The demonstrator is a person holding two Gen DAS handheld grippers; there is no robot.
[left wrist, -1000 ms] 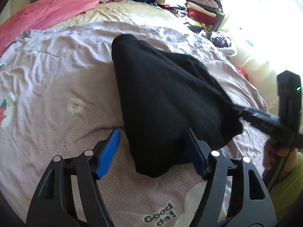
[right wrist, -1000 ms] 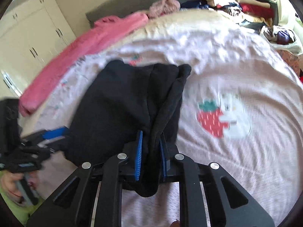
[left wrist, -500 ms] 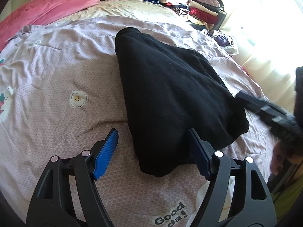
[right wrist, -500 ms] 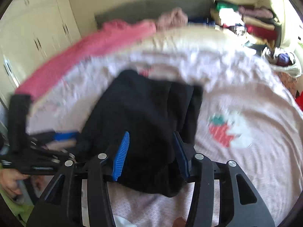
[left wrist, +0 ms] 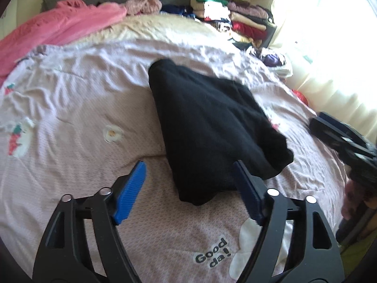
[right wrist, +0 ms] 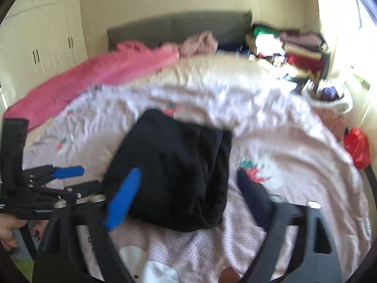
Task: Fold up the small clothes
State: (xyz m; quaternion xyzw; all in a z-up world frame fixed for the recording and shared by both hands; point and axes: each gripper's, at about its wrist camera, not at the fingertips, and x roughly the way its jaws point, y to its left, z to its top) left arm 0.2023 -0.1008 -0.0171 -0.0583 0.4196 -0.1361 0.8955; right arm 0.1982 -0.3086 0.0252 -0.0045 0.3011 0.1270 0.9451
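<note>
Black garment (left wrist: 212, 127), folded into a compact wedge, lies flat near the middle of the bed (left wrist: 70, 108) on a pale pink printed cover. In the left wrist view its narrow rounded end points to 11 o'clock and its wider end sits at 5 o'clock, just in front of the tongs. Folded layers show along its right edge in the right wrist view (right wrist: 179, 169).

Left tongs (left wrist: 188, 188): jaws wide apart and have just been opening further. The near corner of the garment lies between the blue pads (left wrist: 130, 189), but neither pad presses on it. Nothing gripped.

Right tongs (right wrist: 188, 195): jaws wide apart, having just sprung open; view is motion-blurred. The garment's near edge shows between the pads, no contact visible. Nothing gripped. In the left wrist view these tongs appear at 3 o'clock, apart from the garment, with part of a hand (left wrist: 353, 200) below them.

Cover prints: a flower patch (left wrist: 113, 134) at 9 o'clock of the garment, a strawberry motif (right wrist: 252, 167) at its 3 o'clock in the right view, and lettering "Good da!" (left wrist: 213, 254) at the near edge.

Surroundings: pink blanket (left wrist: 59, 28) along the far left of the bed at 10 o'clock; stack of folded clothes (left wrist: 233, 18) at 1 o'clock by the bright window; white wardrobe doors (right wrist: 40, 37) at far left in the right view.
</note>
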